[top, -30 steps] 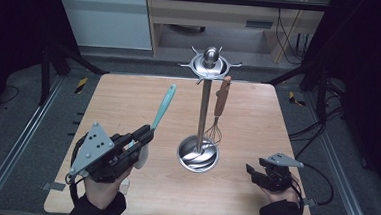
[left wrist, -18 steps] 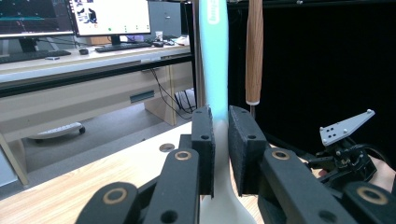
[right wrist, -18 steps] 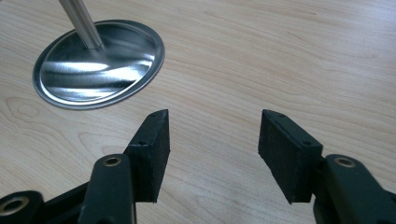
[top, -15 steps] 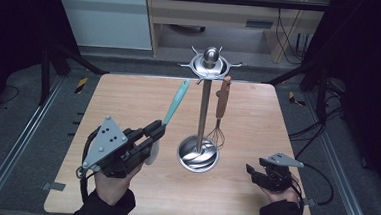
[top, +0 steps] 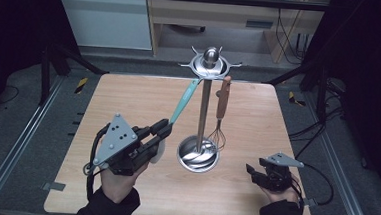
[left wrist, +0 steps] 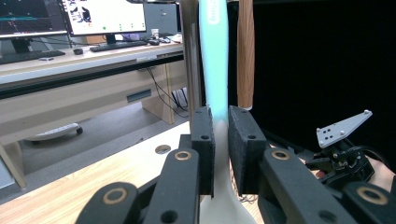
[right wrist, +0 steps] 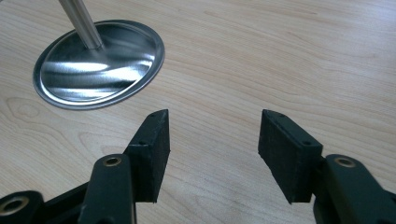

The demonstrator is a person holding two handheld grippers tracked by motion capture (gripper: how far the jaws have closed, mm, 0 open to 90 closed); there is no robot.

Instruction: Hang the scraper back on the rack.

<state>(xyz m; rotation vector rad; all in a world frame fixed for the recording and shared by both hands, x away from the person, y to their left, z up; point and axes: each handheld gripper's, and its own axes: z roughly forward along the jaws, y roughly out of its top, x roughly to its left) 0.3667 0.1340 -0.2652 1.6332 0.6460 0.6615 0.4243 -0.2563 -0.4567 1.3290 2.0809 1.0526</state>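
Spatula raised to the utensil stand

Wooden surface; steel utensil stand with hanging whisk; left tongs clamped on teal spatula, handle tip at stand's top ring; right tongs wide open, empty, low over surface.

Whisk right of rack pole
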